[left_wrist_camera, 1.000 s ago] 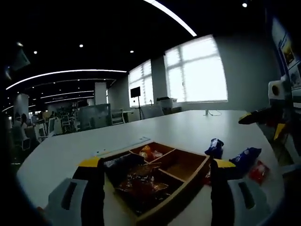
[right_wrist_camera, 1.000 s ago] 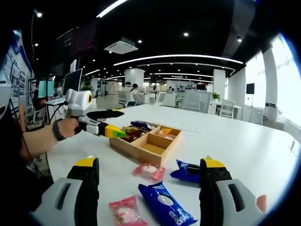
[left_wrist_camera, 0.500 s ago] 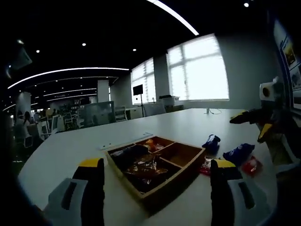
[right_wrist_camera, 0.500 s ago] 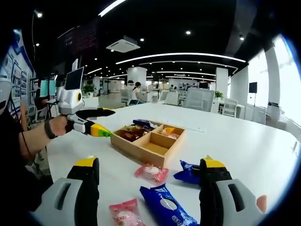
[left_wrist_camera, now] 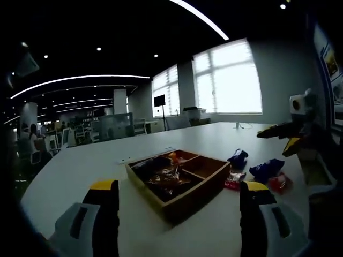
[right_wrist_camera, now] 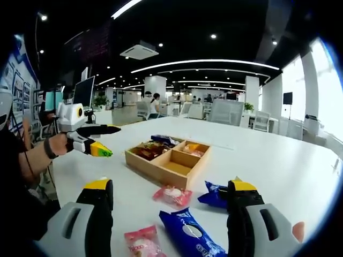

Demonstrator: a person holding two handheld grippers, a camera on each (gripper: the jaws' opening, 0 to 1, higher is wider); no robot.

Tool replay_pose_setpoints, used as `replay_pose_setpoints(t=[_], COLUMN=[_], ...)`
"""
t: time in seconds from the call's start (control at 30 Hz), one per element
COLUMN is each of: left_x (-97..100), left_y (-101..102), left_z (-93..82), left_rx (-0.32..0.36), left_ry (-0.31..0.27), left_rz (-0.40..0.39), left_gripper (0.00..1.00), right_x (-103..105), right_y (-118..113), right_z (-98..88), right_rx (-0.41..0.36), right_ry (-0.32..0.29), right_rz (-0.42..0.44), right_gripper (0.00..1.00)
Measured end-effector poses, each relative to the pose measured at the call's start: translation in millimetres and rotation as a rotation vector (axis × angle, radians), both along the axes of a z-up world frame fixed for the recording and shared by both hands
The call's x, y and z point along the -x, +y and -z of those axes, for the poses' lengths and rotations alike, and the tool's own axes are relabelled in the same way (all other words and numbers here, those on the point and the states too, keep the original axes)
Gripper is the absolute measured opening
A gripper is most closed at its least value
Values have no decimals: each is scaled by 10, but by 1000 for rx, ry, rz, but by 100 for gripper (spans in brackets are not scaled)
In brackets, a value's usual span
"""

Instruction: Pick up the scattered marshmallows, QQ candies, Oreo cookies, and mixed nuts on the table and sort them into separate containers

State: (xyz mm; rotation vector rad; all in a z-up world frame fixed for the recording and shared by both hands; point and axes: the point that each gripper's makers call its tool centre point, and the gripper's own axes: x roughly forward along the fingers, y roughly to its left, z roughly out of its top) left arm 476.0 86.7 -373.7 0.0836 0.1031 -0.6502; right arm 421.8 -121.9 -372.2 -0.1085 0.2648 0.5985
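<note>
A wooden divided box (right_wrist_camera: 167, 170) (left_wrist_camera: 188, 188) sits mid-table, holding a blue packet (right_wrist_camera: 162, 140), dark red packets (right_wrist_camera: 144, 151) and orange sweets (right_wrist_camera: 193, 150). In front of it lie a pink packet (right_wrist_camera: 171, 195), a second pink packet (right_wrist_camera: 142, 241) and two blue Oreo packets (right_wrist_camera: 190, 235) (right_wrist_camera: 213, 195). My right gripper (right_wrist_camera: 169, 214) hovers open just above these, nothing between its fingers. My left gripper (right_wrist_camera: 114, 141), held by a hand, is open to the left of the box and apart from it. In the left gripper view it (left_wrist_camera: 178, 214) is open before the box, with the right gripper (left_wrist_camera: 273, 143) at right.
The white table (right_wrist_camera: 278, 166) stretches wide beyond the box. Seen from the left gripper, blue packets (left_wrist_camera: 237, 158) (left_wrist_camera: 265, 168) and red packets (left_wrist_camera: 233, 181) (left_wrist_camera: 278, 182) lie right of the box. Office desks, chairs and people fill the background.
The left gripper has drawn back from over the box, leftward in the right gripper view, and stays open. The right gripper has barely moved.
</note>
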Motion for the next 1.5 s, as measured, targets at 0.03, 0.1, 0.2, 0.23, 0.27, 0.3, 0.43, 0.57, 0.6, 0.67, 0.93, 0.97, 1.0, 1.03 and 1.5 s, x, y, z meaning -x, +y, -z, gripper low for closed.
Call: replay_pose_setpoints(t=[0.03,0.1,0.2,0.23,0.27,0.3,0.43,0.57,0.6,0.67,0.93,0.97,1.0,1.03,1.5], left_x=[20,44,73,85,97,107,153,200,212,249,351,361,372,381,540], left_y=[10,48,99,113,127,138,168,199,205,204,251,263,274,280,343], left_z=[7,20,39,54,67,76,106,112,114,138,178,183,189,192,198], left_rx=[0,11,25,21,18,16,13,11,10,0,-23,-25,-25,-21,30], left_ry=[3,10,16,19,19,20,32,39,41,54,66,68,69,72,137], left_rz=[0,-5,-10,-12,-14,-14,-14,-16,-16,-6,-10,-12,-12,-11,17], left_gripper=[97,97,97,97,97,97,97,97,97,97,97,97,97,97,97], right_x=[-1,-5,-9,-13,-19,-26,-34,-26,-24,-22,-29,-29,-29,-29,-24], right_y=[-1,-2,16,23,31,35,57,59,59,55,14,14,16,17,26], right_z=[6,11,0,-1,5,19,47,66,60,49,23,24,25,26,33], right_rx=[0,2,-3,-5,-5,-4,-7,1,2,4,12,12,13,13,26], right_ry=[3,3,-1,-2,-1,2,7,16,15,15,8,8,8,8,11], right_rz=[0,1,-3,-4,-6,-6,-11,-12,-12,-12,-2,-2,-2,-3,-8], right_gripper=[83,83,83,83,83,83,83,83,84,84,84,84,84,84,84])
